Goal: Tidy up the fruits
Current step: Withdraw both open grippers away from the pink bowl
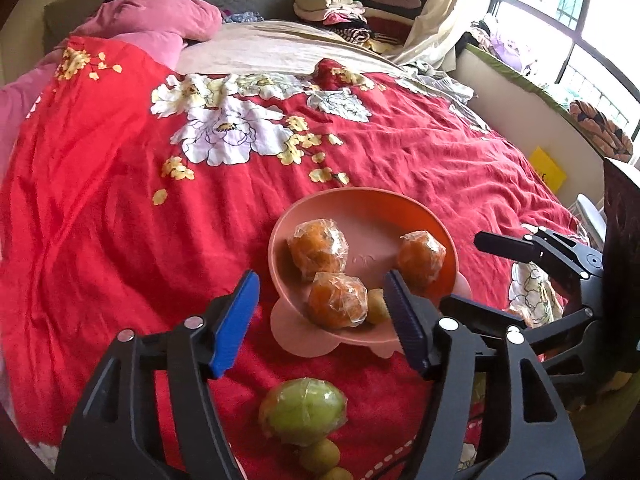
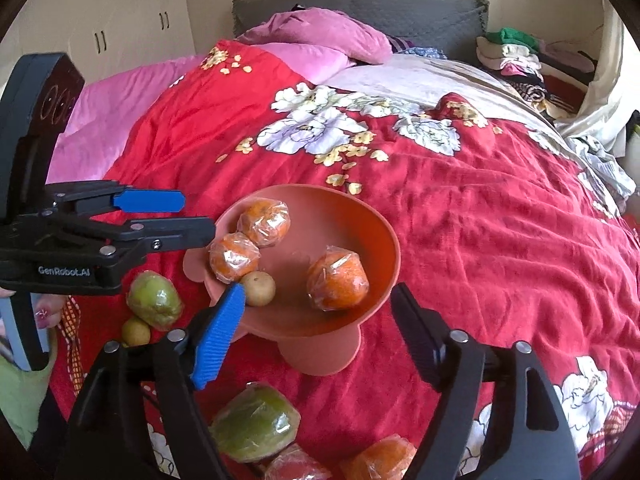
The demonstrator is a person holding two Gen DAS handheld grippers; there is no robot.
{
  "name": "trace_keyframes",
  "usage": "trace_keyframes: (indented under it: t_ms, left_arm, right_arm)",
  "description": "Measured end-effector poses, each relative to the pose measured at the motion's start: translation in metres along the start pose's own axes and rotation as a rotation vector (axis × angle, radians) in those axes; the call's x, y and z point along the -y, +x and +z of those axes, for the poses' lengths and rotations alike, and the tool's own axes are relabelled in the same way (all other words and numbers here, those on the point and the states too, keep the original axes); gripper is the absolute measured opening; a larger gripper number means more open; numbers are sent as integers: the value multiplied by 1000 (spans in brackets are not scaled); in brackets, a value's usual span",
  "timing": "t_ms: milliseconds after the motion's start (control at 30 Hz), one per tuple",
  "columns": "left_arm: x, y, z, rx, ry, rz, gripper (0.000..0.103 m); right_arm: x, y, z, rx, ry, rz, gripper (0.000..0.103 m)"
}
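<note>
Wrapped green fruit lies just below the open, empty left tool; right tool gapes empty over the pink bowl; best grip it mid-body, gently.

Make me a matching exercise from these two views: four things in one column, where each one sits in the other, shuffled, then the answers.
Things:
1. small tan fruit
2. green wrapped fruit
3. folded clothes
4. pink pillow

Places:
A. on the red bedspread, outside the bowl
B. stacked at the bed's far corner
C. inside the pink bowl
D. against the grey headboard

Pairs: 1-C, 2-A, 3-B, 4-D
</note>
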State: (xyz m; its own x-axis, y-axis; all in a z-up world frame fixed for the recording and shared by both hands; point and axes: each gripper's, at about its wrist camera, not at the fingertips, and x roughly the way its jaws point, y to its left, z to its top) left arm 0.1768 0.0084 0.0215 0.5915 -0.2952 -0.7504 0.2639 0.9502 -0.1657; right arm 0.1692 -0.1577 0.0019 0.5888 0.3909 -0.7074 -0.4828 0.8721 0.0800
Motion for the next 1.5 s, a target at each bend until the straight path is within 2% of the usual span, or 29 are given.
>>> trace_keyframes:
  t_ms: [267,400,600,1200,1500]
  left_arm:
    - [0,-5,0,4,6,7,73]
    - [-5,-9,0,11,-9,20,84]
    - [-12,-15,2,26,-29,33,93]
    - [-7,-50,-3,75,-28,63,93]
    - [-1,-74,-22,88,-42,72,93]
  right_arm:
    - [4,-6,-1,15,26,-10,85]
    - [4,-9,-1,22,29,-17,88]
    - [6,-18,-1,38,39,-33,91]
    - [0,-59,-5,89,44,-42,93]
    - [-11,-75,-9,105,22,-16,94]
